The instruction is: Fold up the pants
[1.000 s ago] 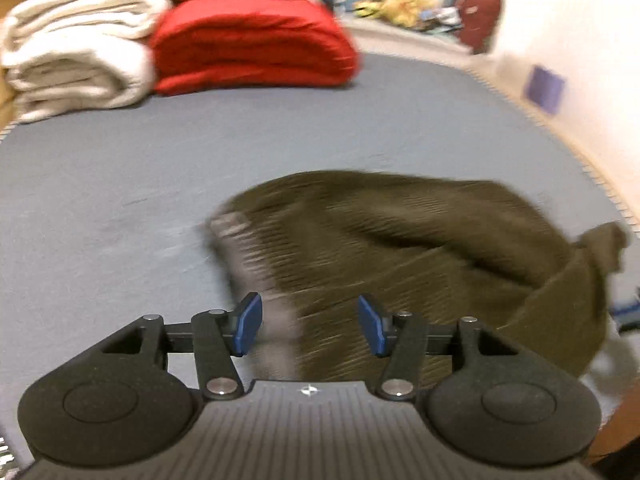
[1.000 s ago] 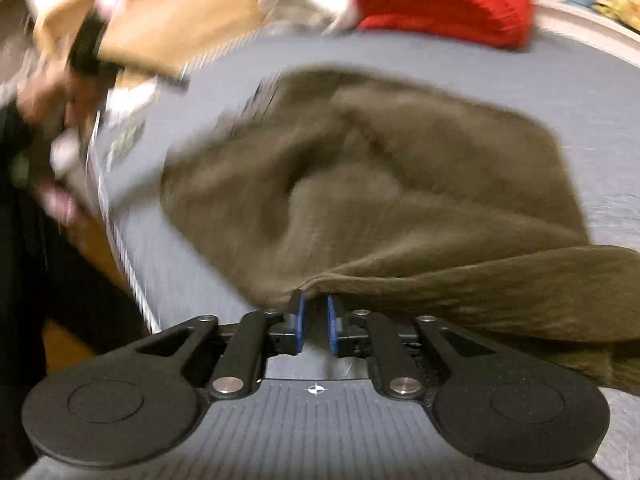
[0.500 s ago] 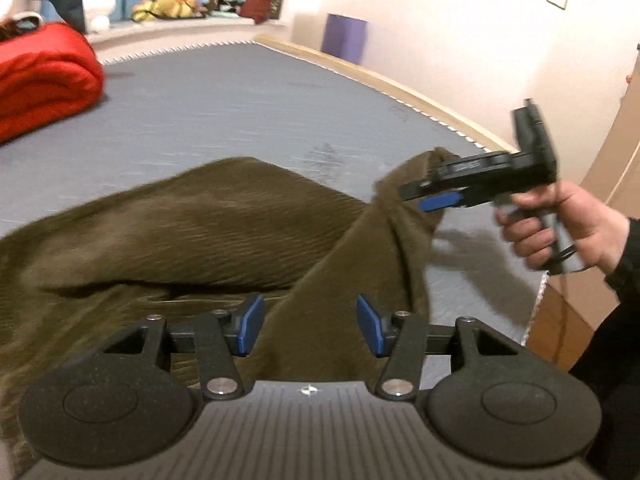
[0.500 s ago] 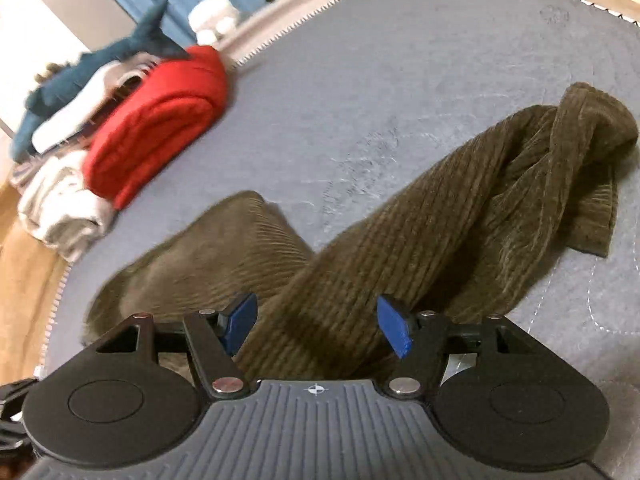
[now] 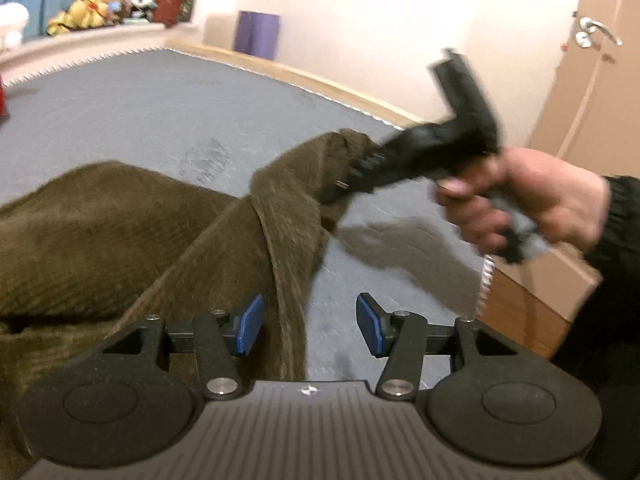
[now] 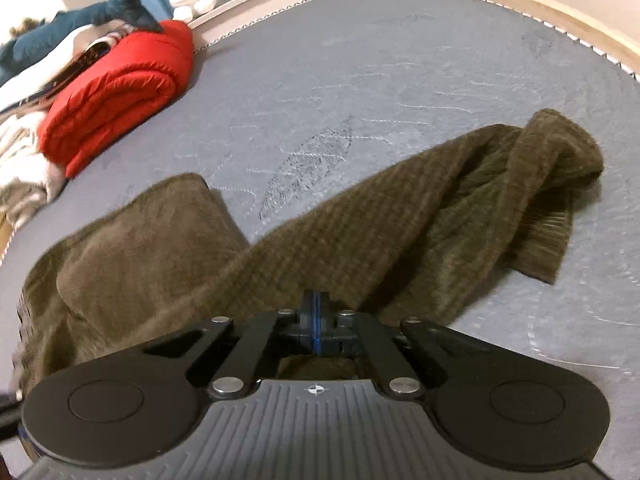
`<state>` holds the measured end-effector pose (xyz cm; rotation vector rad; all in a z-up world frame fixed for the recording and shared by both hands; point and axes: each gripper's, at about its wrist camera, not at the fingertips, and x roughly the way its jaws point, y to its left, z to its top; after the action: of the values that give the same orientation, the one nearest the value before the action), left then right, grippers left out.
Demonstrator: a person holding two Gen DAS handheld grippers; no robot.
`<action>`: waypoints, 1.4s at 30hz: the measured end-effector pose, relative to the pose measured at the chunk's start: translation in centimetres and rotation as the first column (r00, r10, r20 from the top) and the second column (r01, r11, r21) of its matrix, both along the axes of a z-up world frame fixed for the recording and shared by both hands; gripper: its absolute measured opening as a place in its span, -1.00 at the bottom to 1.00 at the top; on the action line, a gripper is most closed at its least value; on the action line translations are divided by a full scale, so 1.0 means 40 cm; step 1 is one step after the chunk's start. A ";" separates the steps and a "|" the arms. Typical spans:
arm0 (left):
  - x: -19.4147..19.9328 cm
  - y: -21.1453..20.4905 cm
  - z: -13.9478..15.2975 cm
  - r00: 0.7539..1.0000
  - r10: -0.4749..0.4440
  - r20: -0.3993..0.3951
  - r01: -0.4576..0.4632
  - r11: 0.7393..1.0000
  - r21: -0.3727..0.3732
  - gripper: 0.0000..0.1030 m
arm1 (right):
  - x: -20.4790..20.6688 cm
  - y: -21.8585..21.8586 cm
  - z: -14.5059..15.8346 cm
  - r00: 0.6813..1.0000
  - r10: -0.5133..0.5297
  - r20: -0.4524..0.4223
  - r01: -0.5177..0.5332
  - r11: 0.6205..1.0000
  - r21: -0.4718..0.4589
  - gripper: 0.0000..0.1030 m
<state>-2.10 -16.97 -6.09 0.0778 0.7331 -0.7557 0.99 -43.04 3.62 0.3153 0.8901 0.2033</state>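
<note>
The olive-brown corduroy pants (image 5: 120, 232) lie crumpled on the grey mattress (image 5: 140, 108). My left gripper (image 5: 310, 330) is open, its blue pads either side of a raised fold of the pants. My right gripper (image 6: 316, 320) is shut on the pants (image 6: 400, 216) and lifts a twisted strip of the cloth. In the left wrist view the right gripper (image 5: 356, 176) is held in a hand at the right, pinching the cloth above the mattress. One bunched end (image 6: 560, 168) rests on the mattress (image 6: 400, 64) at the right.
A folded red blanket (image 6: 120, 96), white towels (image 6: 24, 152) and a plush shark (image 6: 80, 20) lie at the mattress's far left. Stuffed toys (image 5: 104, 0) sit on a ledge. A purple bin (image 5: 258, 40) and a door (image 5: 592, 60) stand by the wall. The bed's wooden edge (image 5: 532, 308) is at the right.
My right gripper has closed on the pants and raised the cloth. My left gripper has swung right and stayed open.
</note>
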 end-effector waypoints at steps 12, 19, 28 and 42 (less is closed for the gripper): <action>0.106 -0.040 -0.078 0.979 0.003 -0.203 -0.038 0.985 -0.167 -0.89 | -0.090 -0.068 0.073 0.997 -0.045 0.058 0.040 0.995 0.093 0.43; -0.032 -0.123 -0.118 0.884 -0.385 -0.263 0.390 0.920 -0.038 -0.81 | -0.065 -0.021 0.095 0.995 -0.023 0.096 0.016 0.997 0.072 0.55; 0.102 0.087 -0.039 0.966 -0.108 -0.235 0.088 0.992 -0.096 -0.16 | -0.005 0.103 -0.010 0.999 0.028 -0.040 -0.042 0.900 -0.434 0.60; 0.236 0.388 0.050 0.905 0.384 -0.185 -0.368 0.923 0.116 -0.15 | -0.117 -0.112 0.012 0.991 -0.120 -0.050 0.092 0.919 -0.383 -0.68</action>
<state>7.34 -1.43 -4.07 -0.0718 0.9413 -0.3658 -3.70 -47.54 4.10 0.0077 0.9601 -0.0846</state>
